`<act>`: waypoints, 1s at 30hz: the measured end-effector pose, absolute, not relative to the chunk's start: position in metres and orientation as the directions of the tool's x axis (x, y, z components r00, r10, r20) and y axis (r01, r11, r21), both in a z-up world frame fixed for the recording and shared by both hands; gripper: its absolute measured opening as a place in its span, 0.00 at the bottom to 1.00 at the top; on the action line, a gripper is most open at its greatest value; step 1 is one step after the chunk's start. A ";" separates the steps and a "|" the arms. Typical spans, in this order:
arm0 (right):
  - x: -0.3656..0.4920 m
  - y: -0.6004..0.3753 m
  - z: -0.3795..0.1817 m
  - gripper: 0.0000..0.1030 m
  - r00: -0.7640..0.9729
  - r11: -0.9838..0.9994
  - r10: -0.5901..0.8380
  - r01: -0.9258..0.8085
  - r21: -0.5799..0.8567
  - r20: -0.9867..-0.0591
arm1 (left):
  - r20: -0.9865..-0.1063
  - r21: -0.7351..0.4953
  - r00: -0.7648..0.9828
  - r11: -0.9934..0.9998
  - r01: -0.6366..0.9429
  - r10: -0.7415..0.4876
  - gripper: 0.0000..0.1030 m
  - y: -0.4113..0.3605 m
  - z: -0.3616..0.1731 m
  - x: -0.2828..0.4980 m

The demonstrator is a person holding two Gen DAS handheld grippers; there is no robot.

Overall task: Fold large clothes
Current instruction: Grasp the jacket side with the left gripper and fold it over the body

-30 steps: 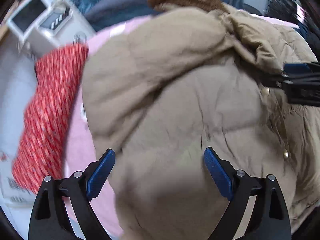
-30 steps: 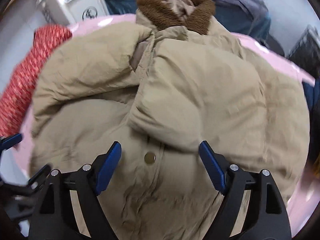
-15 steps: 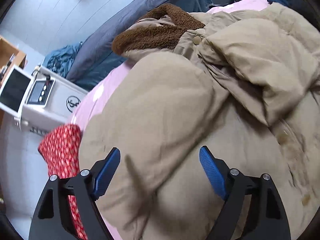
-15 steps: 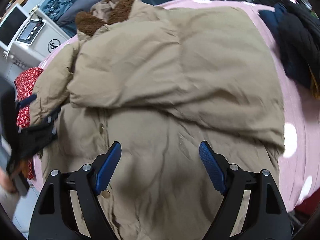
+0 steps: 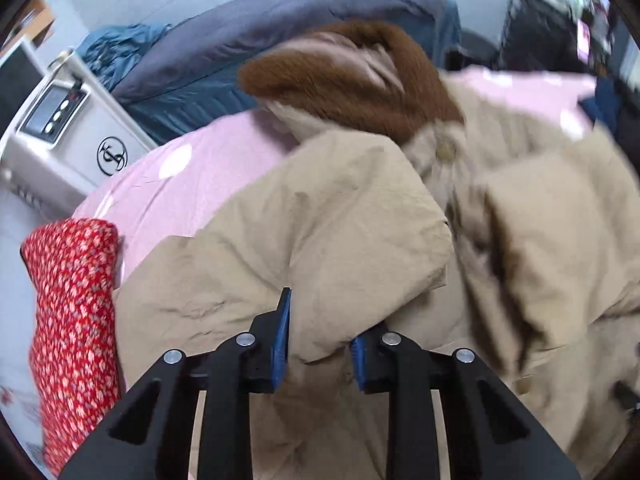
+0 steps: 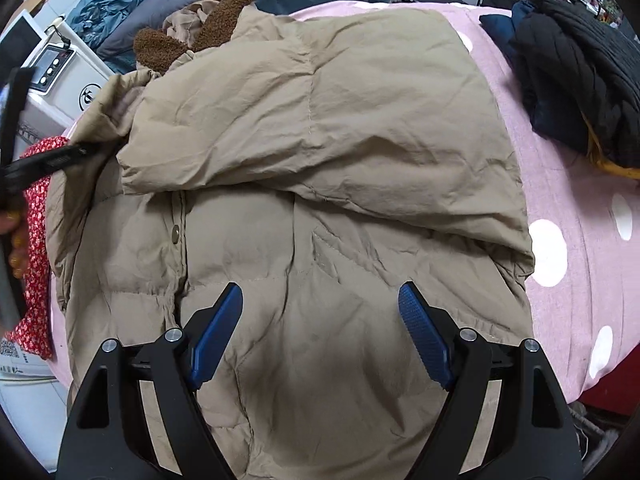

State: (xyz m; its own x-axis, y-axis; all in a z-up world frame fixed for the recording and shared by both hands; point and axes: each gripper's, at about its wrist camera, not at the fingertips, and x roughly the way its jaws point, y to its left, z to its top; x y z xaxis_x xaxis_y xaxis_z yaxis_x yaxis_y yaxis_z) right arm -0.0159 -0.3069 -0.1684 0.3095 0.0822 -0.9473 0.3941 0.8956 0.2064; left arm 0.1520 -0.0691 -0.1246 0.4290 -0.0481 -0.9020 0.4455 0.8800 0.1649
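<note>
Clamping left gripper (image 5: 318,332) on puffer jacket (image 6: 312,152) sleeve, jaws just closed; right gripper (image 6: 320,332) spread, empty; right sleeve folded, body fold left.

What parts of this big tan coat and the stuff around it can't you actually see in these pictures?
- Coat hem: both views, cut off below, behind the gripper bodies.
- Fleece collar: left wrist view, motion-blurred.
- Dark clothes pile: right wrist view, cut by the edge.
- Red floral cloth: partly outside both views.
</note>
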 end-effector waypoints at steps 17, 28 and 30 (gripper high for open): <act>0.006 -0.287 -0.164 0.77 0.303 0.933 0.089 0.309 0.186 -0.949 | -0.931 0.199 0.361 0.762 0.616 -0.050 0.26 -0.120 -0.175 0.063; -0.003 -0.295 -0.172 0.77 0.270 0.918 0.091 0.352 0.186 -0.959 | -0.921 0.204 0.382 0.740 0.641 -0.077 0.73 -0.109 -0.173 0.054; -0.003 -0.296 -0.170 0.77 0.278 0.915 0.085 0.357 0.185 -0.957 | -0.923 0.154 0.367 0.757 0.635 -0.119 0.77 -0.103 -0.161 0.049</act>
State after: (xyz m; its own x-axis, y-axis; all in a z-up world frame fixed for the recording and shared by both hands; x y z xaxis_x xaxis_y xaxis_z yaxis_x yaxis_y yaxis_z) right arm -0.0031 -0.2965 -0.1704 0.2780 0.0851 -0.9568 0.3575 0.9154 0.1853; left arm 0.0491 -0.1031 -0.1612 0.3668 -0.1194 -0.9226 0.6346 0.7573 0.1543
